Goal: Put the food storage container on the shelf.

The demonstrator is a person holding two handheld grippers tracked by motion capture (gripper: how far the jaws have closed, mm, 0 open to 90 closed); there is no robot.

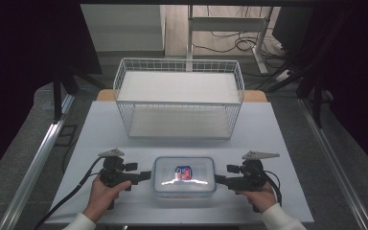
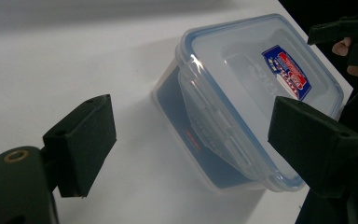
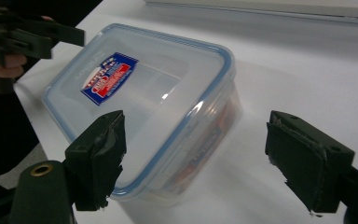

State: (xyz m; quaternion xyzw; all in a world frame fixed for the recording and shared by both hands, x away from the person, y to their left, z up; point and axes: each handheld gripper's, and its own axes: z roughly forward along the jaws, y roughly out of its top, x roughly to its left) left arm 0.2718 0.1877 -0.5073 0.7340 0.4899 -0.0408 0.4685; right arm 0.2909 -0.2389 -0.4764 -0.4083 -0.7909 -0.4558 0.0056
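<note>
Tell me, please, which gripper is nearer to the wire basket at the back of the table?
Neither clearly: the left gripper and right gripper flank the lidded plastic container at the table's near edge, about equally far from the wire basket. The left looks marginally closer.

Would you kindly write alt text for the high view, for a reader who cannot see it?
A clear lidded box with a red-and-blue label sits at the near edge of a white table, flanked by a person's two hand-held grippers: the left gripper and the right gripper each point at one end. Behind it stands a white two-tier wire rack.
</note>
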